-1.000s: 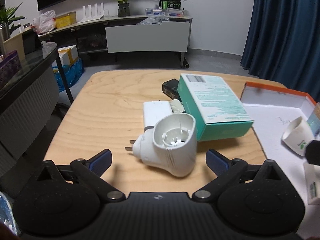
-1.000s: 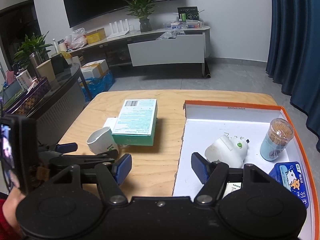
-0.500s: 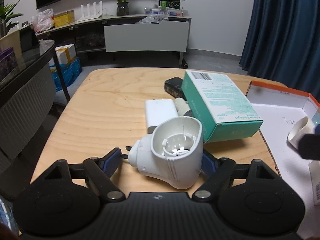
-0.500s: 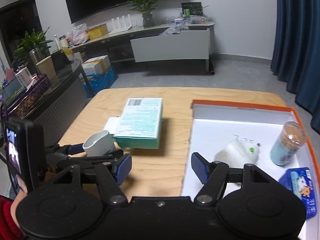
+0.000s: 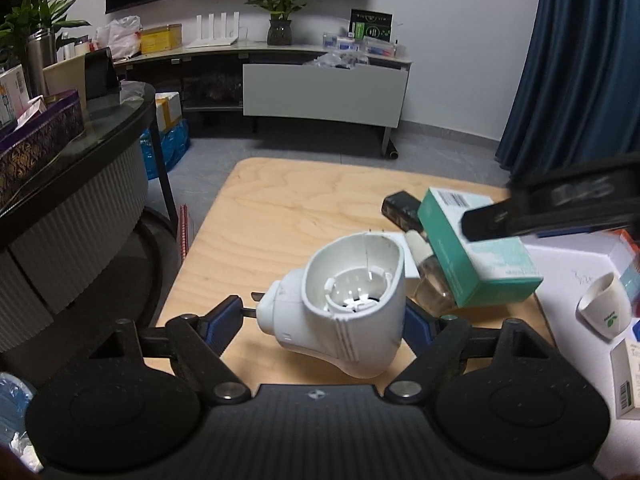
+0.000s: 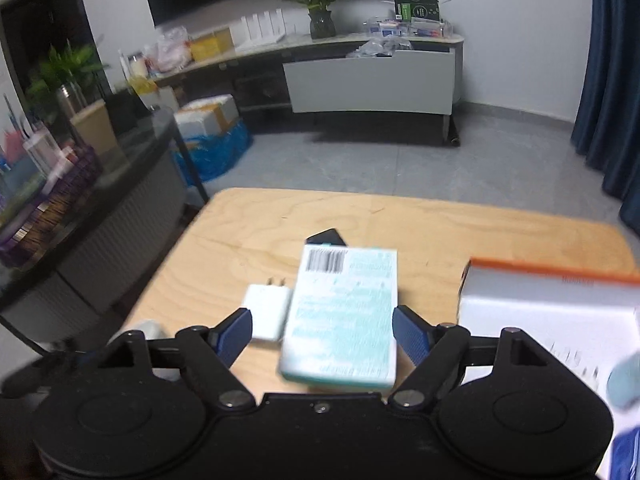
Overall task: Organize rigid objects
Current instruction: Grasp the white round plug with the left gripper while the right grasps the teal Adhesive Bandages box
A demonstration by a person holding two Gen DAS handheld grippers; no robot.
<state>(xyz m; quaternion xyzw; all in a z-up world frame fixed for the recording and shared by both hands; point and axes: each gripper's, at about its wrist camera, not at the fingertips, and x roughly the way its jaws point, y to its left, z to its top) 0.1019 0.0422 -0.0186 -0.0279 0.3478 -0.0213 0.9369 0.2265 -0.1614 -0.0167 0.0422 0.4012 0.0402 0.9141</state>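
Observation:
My left gripper (image 5: 324,314) is shut on a white plug-in device (image 5: 356,332), holding it just above the wooden table (image 5: 280,216) with its prongs pointing left. A teal box (image 6: 344,312) lies on the table between the fingers of my right gripper (image 6: 322,330). Those jaws are opening and the pads do not press on the box. In the left wrist view the right gripper (image 5: 560,208) is a dark blur over the teal box (image 5: 480,264).
A white charger (image 6: 266,312) lies left of the box, with a black item (image 6: 326,237) behind it and a small bottle (image 5: 430,276) against it. The orange-rimmed white tray (image 6: 552,272) on the right holds a white cup (image 5: 604,310) and small boxes.
My left gripper closed on the white plug-in device and lifted it slightly. My right gripper swung left from the tray to over the teal box and its jaws widened.

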